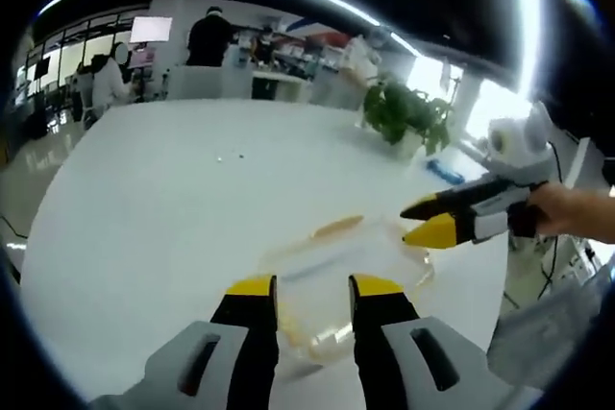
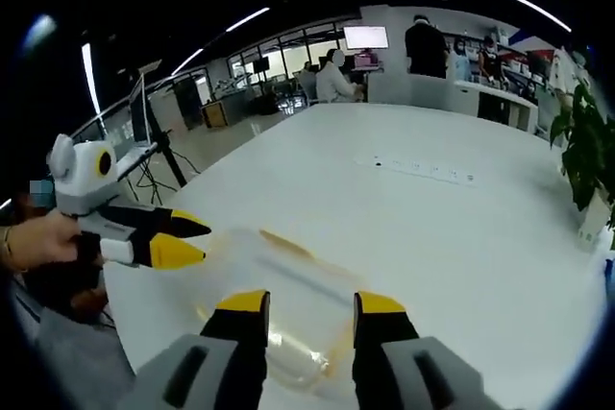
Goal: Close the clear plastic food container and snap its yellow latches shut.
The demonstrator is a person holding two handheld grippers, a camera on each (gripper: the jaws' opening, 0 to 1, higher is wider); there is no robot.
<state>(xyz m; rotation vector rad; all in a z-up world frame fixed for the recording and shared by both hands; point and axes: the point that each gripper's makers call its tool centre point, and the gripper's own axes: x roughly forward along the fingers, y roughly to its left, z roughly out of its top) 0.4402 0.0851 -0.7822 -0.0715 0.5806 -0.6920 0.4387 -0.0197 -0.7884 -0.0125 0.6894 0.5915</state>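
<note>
Left gripper point(image 1: 313, 285): I am holding its 2 jaws parted, empty, above the container.
Right gripper point(image 2: 313, 302): I am keeping it spread too, gripping nothing.
Container point(image 1: 336, 266): lying near the table point(image 1: 173, 199) edge nearest me, between both grippers.
Yellow latch point(image 1: 336, 228): showing on its far side.

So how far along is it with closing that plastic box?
The clear container lies flat on the white table, lid apparently down. The left gripper and right gripper hover open at its edges, gripping nothing. Whether its yellow latches are snapped can't be told.
</note>
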